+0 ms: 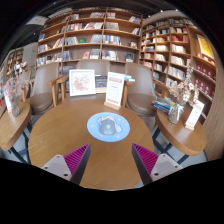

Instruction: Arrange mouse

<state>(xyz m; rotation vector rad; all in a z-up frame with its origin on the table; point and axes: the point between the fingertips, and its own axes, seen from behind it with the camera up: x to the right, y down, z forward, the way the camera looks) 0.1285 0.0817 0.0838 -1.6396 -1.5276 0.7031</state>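
on the round wooden table (60, 140), well ahead of the gripper (111, 160), the mouse (108, 127) sits on a round pale-blue mat (95, 120). jaws stand wide apart, holding nothing — mouse lies beyond the fingertips, roughly centred. risk, as i judge it: a low rounded shell could slip from the pads, or the fingers snag the mat edge and drag it — mouse shifting with it.

A small pale mouse (109, 126) lies flat near the middle of a round light-blue mouse mat (107, 126), its grey tint close to the mat's own. The mat rests flat on the round wooden table (70, 130), beyond the fingertips and roughly centred between the two fingers, well apart from both
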